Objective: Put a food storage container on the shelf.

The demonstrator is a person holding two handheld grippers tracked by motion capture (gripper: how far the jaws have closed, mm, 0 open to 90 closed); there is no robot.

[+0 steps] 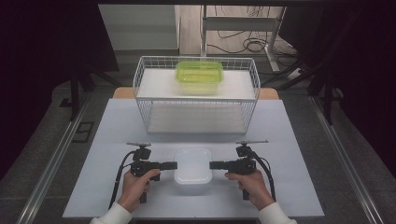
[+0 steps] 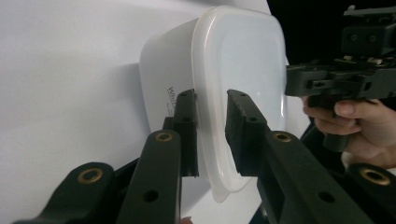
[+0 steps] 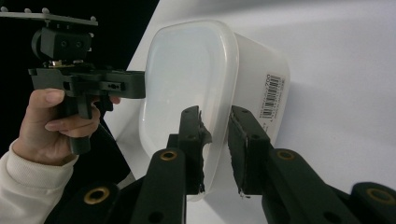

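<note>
Table [image 1: 107,140]: pale top, person's side at the bottom of the high view; both forearms in white sleeves come in from there.
Box [image 1: 192,164]: white plastic, lid on, near the front edge of the table, midway between the two grippers. Upright, resting on the table top.
Box, side marks: printed text on the wall facing the left gripper view [image 2: 170,95]; barcode label on the wall in the right gripper view [image 3: 271,95].
Left gripper [image 1: 173,164]: held level, pointing inward at the box's left edge. In its own view [image 2: 212,133] the lid rim sits between the two jaws; both pads look to be on it, one under the rim, one over the lid. Gripping the box at the rim.
Right gripper [image 1: 213,164]: held level, pointing inward at the box's right edge, mirror of the other. In its own view [image 3: 215,147] the rim runs between the jaws; pads appear clamped on it. Torn padding on one pad [image 3: 204,137].
Left hand [image 1: 137,183]: wrapped round the grip handle.
Right hand [image 1: 251,182]: same hold.
Basket [image 1: 140,74]: white wire, farther back on the table, well apart from the box.
Green tub [image 1: 199,76]: clear green, lidded, inside the basket toward its back.
</note>
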